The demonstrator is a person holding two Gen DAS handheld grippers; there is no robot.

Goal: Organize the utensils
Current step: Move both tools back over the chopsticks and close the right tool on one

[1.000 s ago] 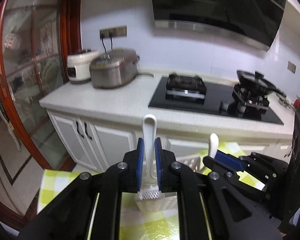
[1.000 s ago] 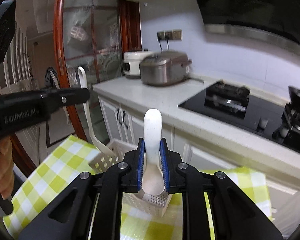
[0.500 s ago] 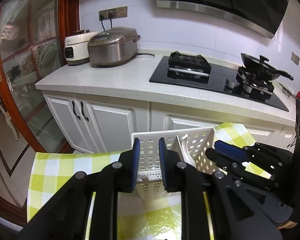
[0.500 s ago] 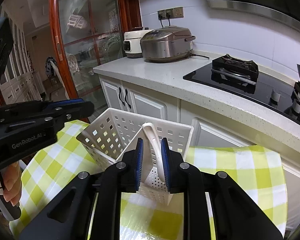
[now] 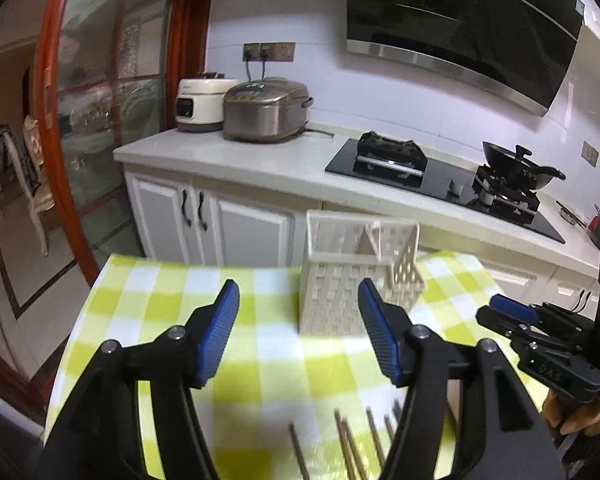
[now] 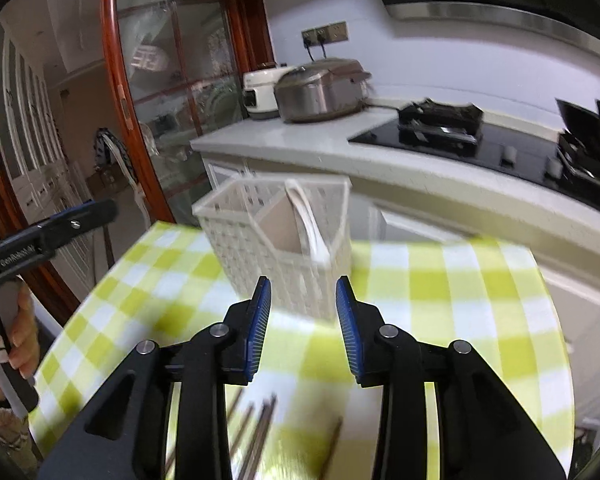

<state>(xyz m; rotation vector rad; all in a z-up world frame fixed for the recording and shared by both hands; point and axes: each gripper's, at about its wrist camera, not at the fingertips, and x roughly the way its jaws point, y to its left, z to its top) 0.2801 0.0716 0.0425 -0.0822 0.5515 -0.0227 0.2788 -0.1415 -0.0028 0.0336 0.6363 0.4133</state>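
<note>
A white perforated utensil basket (image 5: 356,276) stands on the green-checked tablecloth (image 5: 160,308); it also shows in the right wrist view (image 6: 276,256). A white spoon (image 6: 310,228) leans inside it, its handle top visible in the left wrist view (image 5: 374,236). My left gripper (image 5: 298,320) is open and empty, in front of the basket. My right gripper (image 6: 303,312) is open and empty, just before the basket. Several dark chopsticks (image 5: 348,444) lie on the cloth below the fingers, also in the right wrist view (image 6: 256,432).
Behind the table runs a white counter (image 5: 260,160) with two rice cookers (image 5: 266,110), a black hob (image 5: 440,184) and a wok (image 5: 516,164). A red-framed glass door (image 5: 84,120) stands at left. The right gripper shows at the left view's right edge (image 5: 540,340).
Both grippers let go of their white spoons into the basket, opened, and pulled back and down from it. The chopsticks have come into view.
</note>
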